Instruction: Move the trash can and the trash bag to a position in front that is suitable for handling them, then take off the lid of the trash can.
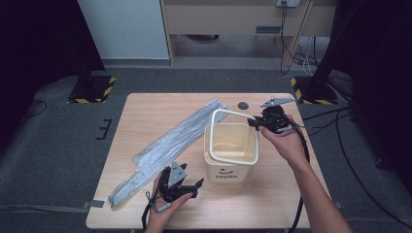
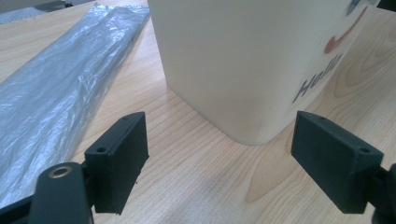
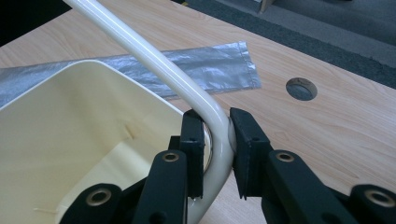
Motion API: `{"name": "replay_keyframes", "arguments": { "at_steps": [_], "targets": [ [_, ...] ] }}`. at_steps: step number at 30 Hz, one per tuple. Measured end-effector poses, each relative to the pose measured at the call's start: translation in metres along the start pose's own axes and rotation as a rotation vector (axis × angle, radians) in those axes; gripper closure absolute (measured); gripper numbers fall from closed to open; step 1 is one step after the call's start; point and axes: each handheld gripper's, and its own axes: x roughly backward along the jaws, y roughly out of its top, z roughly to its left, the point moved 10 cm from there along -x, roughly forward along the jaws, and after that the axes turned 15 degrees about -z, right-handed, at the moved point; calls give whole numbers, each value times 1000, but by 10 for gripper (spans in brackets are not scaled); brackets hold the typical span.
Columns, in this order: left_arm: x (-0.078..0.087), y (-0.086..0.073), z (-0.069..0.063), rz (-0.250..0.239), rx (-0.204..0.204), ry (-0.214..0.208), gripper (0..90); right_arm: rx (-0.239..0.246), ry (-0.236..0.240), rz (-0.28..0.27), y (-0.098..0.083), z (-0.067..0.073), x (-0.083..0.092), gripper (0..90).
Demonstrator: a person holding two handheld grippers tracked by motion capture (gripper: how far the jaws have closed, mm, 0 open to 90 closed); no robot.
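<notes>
2 hand-held grippers work at a pale wooden table (image 1: 145,111) that carries a cream bin (image 1: 231,160), a long silver-grey plastic bag (image 1: 165,145) and a small round hole (image 1: 243,105) near its far edge. The bin stands upright right of the table's centre, its near face bearing a smile mark and lettering; its interior shows bare cream walls. A white hoop-shaped rim frame (image 1: 233,116) is tilted: its near side lies along the bin's near edge, while its far side is lifted clear above the far edge. The right gripper (image 1: 256,122), at the far right corner of the bin, has its jaws nearly closed on a rounded corner of this frame; in the right gripper view the 2 black pads (image 3: 194,140) press against the white tube (image 3: 205,105) from either side, so the frame is clamped there. The left gripper (image 1: 187,187) rests at the near left of the bin, held low over the table with its jaws spread wide and nothing between them; in the left gripper view the 2 pads (image 2: 123,149) stand well apart, framing the bin's near corner (image 2: 247,84) without touching it. The bag lies flat, running diagonally from the near left edge toward the far centre, passing just left of the bin.
</notes>
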Motion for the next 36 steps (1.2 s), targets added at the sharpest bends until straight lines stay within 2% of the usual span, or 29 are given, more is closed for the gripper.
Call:
{"name": "replay_keyframes", "arguments": {
  "at_steps": [5,12,21,25,27,28,31,34,36],
  "targets": [
    [1,1,1,-2,1,5,180,-13,-8,-17,7,-5,7,762],
    [1,1,3,-3,3,10,180,-32,-18,-21,7,-13,15,762],
    [2,0,4,2,0,16,180,-39,-60,-27,6,-31,31,762],
    [2,0,5,3,0,20,180,-52,-100,-20,1,-46,44,762],
    [2,-1,5,5,0,21,180,-56,-110,-18,-1,-50,47,762],
    [2,-2,6,8,1,22,179,-65,-126,-15,-4,-56,52,762],
    [2,-3,6,11,1,22,179,-73,-141,-15,-6,-62,57,762],
    [2,-3,6,12,1,22,179,-65,-176,-39,-5,-71,64,762],
    [2,-4,6,13,1,23,178,-74,-198,-36,-7,-76,69,762]
  ]
}}
